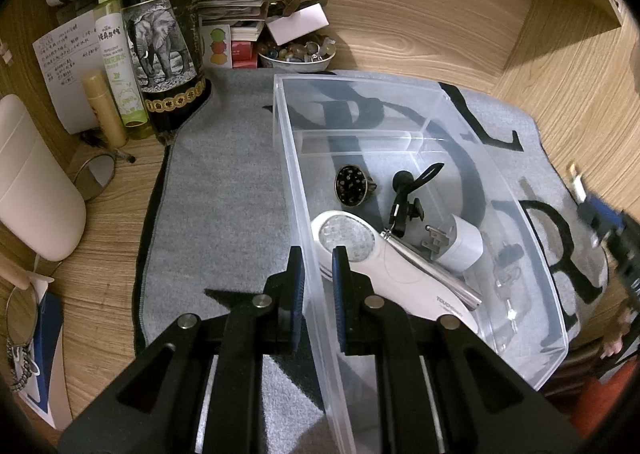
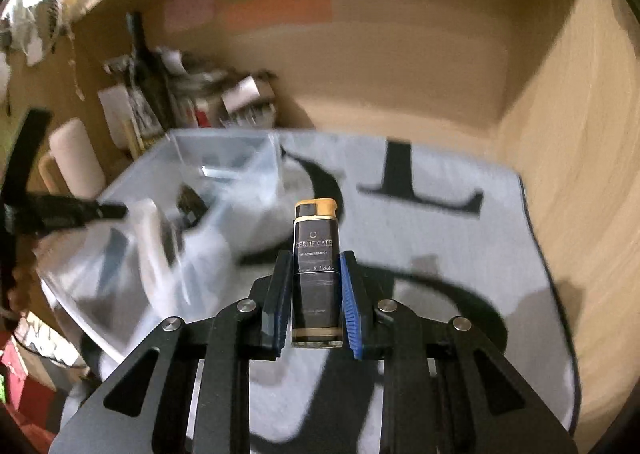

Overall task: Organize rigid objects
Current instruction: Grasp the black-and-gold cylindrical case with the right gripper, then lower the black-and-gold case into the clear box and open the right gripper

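A clear plastic bin (image 1: 536,266) sits on a grey mat (image 1: 224,190). Inside lie a white handheld device (image 1: 400,274), a white plug adapter (image 1: 460,242), a black clip mount (image 1: 408,194), a round dark ornament (image 1: 351,185) and keys (image 1: 506,266). My left gripper (image 1: 317,258) is shut on the bin's left wall (image 1: 308,214), one finger on each side. My right gripper (image 2: 316,266) is shut on a black and gold lighter (image 2: 316,254), held upright above the mat (image 2: 440,230), to the right of the bin (image 2: 168,214). It shows blurred at the right edge of the left wrist view (image 1: 600,214).
At the back left stand a dark bottle with an elephant label (image 1: 160,30), a green spray bottle (image 1: 116,50), a yellow tube (image 1: 104,106), papers and a bowl of beads (image 1: 298,52). A white cylinder (image 1: 32,182) lies left. Wooden walls (image 2: 560,174) enclose the desk.
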